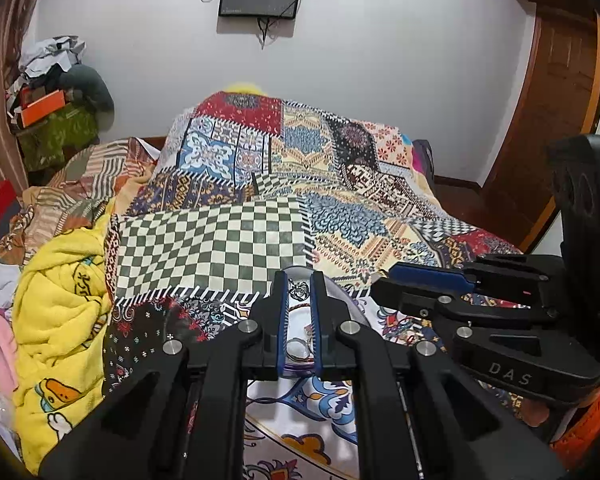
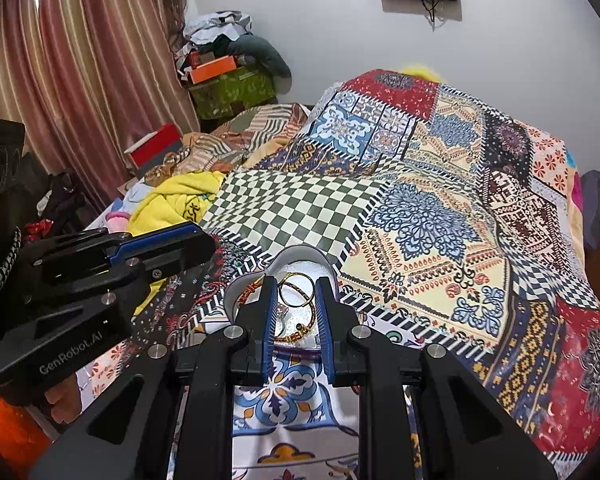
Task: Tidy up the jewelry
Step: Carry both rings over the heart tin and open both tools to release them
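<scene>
A pale heart-shaped box (image 2: 300,250) lies on the patterned bedspread with jewelry in it: a thin gold bangle (image 2: 290,300) and a braided orange bracelet (image 2: 296,335). My right gripper (image 2: 296,282) hovers just over the box, its jaws nearly together with nothing between them. In the left wrist view the same box (image 1: 344,294) shows behind my left gripper (image 1: 299,276), with a silver ring (image 1: 298,350) and a small pendant (image 1: 300,290) inside. That gripper is shut and holds nothing. Each gripper appears in the other's view: right gripper (image 1: 380,280), left gripper (image 2: 208,236), both with pads together.
The patchwork quilt (image 2: 440,208) humps up over the bed behind the box. A yellow blanket (image 1: 60,312) lies crumpled at the left. Stacked boxes and clothes (image 2: 228,76) stand by the striped curtain (image 2: 80,60). A wooden door (image 1: 560,120) is at the right.
</scene>
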### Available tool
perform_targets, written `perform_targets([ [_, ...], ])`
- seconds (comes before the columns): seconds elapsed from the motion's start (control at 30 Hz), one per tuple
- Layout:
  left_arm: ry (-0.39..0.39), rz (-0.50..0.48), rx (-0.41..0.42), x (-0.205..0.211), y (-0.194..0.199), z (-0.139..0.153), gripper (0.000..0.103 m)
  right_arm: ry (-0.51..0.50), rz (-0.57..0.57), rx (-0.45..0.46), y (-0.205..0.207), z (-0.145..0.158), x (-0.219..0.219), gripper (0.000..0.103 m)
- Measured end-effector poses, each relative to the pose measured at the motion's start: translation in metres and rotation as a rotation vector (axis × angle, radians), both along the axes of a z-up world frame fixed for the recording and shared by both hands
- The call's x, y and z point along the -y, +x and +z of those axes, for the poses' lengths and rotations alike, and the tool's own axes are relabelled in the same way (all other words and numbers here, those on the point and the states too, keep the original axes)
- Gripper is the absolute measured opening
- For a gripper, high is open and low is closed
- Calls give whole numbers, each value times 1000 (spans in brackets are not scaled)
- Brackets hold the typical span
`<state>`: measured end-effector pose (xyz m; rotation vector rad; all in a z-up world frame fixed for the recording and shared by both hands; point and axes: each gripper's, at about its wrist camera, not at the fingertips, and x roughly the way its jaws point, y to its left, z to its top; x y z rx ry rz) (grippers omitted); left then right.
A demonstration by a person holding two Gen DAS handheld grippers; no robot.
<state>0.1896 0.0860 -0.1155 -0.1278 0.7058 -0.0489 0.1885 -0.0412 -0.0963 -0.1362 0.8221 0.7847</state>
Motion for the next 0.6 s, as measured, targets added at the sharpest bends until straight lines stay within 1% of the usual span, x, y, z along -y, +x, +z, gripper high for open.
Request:
perform_targets([
  [0.3,-11,-34,-54,0,16,-30,9,-31,12,-37,19,-24,-12,17],
  [0.6,-79,-59,-106,-4,29,-46,9,-76,35,-76,25,-47,-19,17],
])
